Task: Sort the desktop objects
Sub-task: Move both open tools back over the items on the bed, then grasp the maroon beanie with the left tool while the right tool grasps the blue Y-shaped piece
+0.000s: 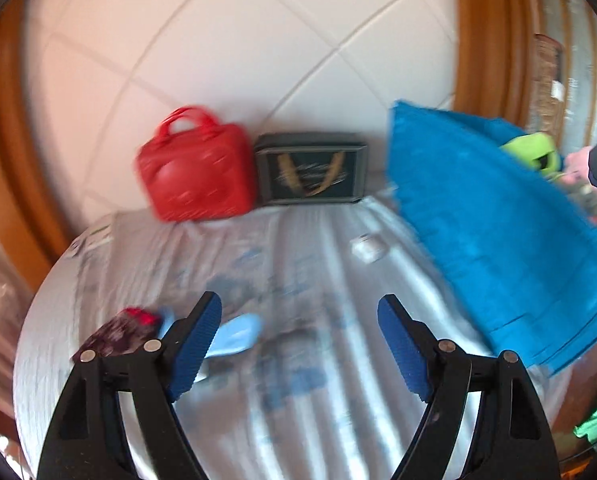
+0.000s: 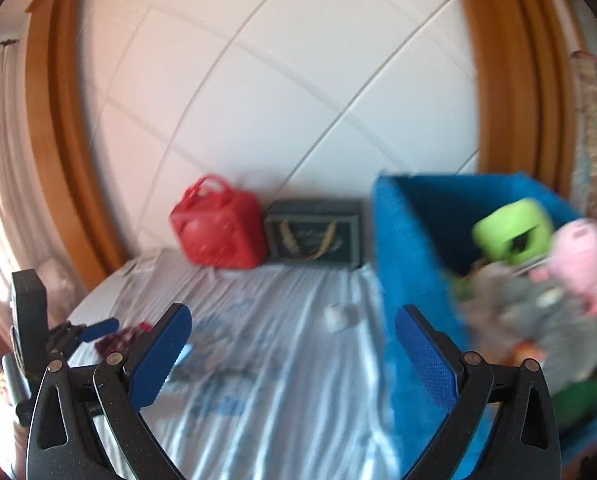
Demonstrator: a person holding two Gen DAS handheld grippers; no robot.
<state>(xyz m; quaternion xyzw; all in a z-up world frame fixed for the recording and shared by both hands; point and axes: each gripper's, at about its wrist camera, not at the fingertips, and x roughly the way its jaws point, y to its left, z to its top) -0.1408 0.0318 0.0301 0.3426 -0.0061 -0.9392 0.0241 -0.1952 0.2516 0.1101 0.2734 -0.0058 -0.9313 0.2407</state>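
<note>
Both frames were smeared by motion, so small details stayed uncertain. The left gripper (image 1: pixel 300 320) hung over the table draped in a pale, wrinkled, plastic-looking cover (image 1: pixel 318 420); its blue ribbed pads stood apart with nothing between them, released and empty. The right gripper (image 2: pixel 294 330) was likewise spread wide, its jaws bare over the same cover (image 2: pixel 298 420), gripping nothing.

Against the white panelled wall (image 1: pixel 218 40) at the far edge stood a red handbag-shaped case with two loop handles (image 1: pixel 196 170), and touching its right side a dark green rectangular box with a gold emblem on its face (image 1: pixel 310 168).

On the cover, near the left gripper's left finger, lay a dark maroon patterned item with a red spot (image 1: pixel 118 330) and just beside it a light blue flat piece (image 1: pixel 238 334), partly hidden behind the pad. A small white object (image 1: pixel 366 246) sat well apart from these, toward the middle, near the bin.

At the right stood a large bright blue fabric bin (image 2: pixel 414 248). In the right wrist view it was open, holding a lime green boxy toy with a dark marking (image 2: pixel 514 230), a pink soft toy (image 2: pixel 578 256) just beside it, and a grey soft heap (image 2: pixel 538 312) underneath; what else lay there was too blurred to tell
</note>
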